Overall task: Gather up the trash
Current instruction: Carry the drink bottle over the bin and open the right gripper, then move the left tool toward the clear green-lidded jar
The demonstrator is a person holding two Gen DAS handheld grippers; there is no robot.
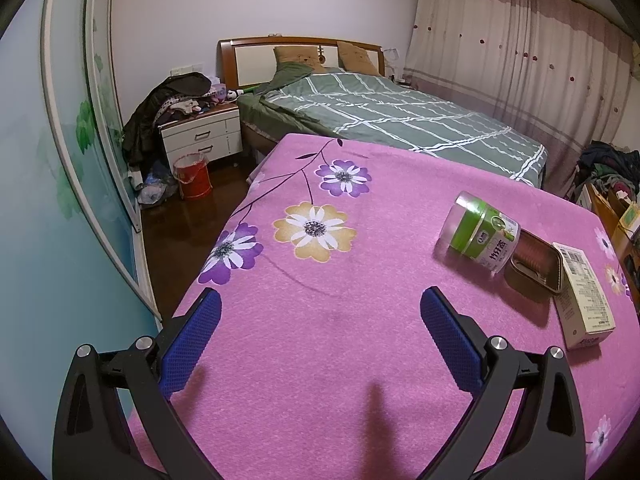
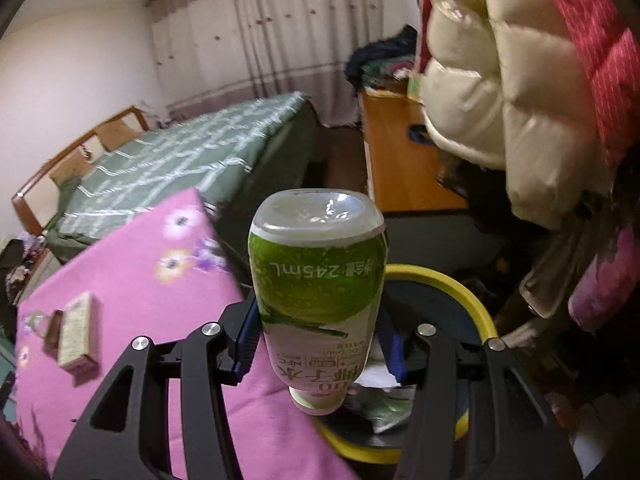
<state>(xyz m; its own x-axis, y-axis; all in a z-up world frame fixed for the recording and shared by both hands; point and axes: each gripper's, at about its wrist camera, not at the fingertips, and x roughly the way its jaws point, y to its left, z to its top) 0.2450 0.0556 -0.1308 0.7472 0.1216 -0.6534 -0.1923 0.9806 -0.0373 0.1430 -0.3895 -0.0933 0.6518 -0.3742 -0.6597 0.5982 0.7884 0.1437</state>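
Pink flowered blanket (image 1: 360, 360), green-labelled bottle (image 2: 318, 292), yellow-rimmed bin (image 2: 460, 292)

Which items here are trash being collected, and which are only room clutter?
Job:
- green-label bottle in right tool
- yellow-rimmed bin
- green jar
- brown tray
- carton

Clutter:
- white puffer jacket
- red bucket
- nightstand

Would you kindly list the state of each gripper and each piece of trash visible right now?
left gripper: open, empty, over the pink blanket.
right gripper: shut on the green bottle, held over the yellow bin.
green jar: lying on its side.
brown tin: open, touching the jar.
carton: lying flat beside the tin.
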